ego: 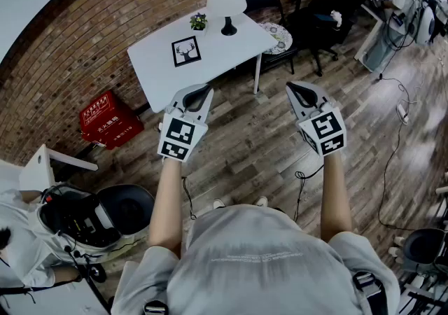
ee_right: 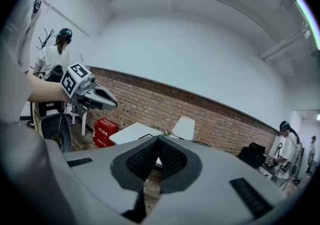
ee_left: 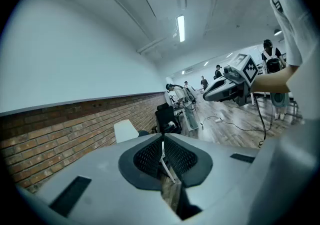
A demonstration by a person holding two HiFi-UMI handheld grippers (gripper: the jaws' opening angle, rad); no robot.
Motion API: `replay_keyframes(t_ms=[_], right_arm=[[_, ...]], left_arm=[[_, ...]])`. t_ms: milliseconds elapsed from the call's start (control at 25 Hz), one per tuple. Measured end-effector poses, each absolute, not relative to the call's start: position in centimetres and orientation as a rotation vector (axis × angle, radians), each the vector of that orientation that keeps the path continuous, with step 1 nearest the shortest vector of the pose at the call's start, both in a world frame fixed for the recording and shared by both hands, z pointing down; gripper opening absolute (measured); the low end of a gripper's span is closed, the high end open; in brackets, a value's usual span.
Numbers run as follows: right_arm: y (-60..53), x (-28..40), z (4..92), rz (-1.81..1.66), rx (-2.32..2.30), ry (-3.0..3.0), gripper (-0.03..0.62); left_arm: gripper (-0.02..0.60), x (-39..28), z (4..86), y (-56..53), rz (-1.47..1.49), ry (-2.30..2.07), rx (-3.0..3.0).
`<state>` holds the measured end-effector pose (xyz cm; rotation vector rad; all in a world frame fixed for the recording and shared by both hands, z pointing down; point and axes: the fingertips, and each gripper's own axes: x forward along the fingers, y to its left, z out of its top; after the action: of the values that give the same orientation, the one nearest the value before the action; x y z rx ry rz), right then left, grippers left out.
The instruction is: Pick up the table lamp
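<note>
The table lamp (ego: 226,0) has a white shade and a black base and stands upright at the far side of a white table (ego: 157,54). Its shade also shows in the left gripper view (ee_left: 125,130) and the right gripper view (ee_right: 184,127). My left gripper (ego: 207,87) hangs over the floor just short of the table's near edge, jaws shut and empty (ee_left: 162,141). My right gripper (ego: 290,85) is level with it, to the right of the table, also shut on nothing (ee_right: 158,139). Neither touches the lamp.
A small potted plant (ego: 199,22) and a framed deer picture (ego: 186,51) share the table. A red box (ego: 105,119) sits by the brick wall at left. Black chairs (ego: 322,5) stand right of the table. Cables (ego: 392,159) trail over the wooden floor.
</note>
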<state>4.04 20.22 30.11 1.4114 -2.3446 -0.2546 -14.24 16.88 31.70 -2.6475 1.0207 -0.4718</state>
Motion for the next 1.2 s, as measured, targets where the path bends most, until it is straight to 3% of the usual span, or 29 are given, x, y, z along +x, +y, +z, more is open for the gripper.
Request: replay_keyframes(t_ms=[840, 1200], right_arm=[[17.0, 11.1, 30.8, -0.217, 1.337, -2.476, 0.002], [12.6, 13.4, 32.3, -0.114, 1.356, -2.506, 0.001]], left_arm=[[0.011, -6.7, 32.5, 14.9, -0.445, 1.099, -2.673], [0.012, -5.6, 34.5, 9.0, -0.466, 1.144, -2.664]])
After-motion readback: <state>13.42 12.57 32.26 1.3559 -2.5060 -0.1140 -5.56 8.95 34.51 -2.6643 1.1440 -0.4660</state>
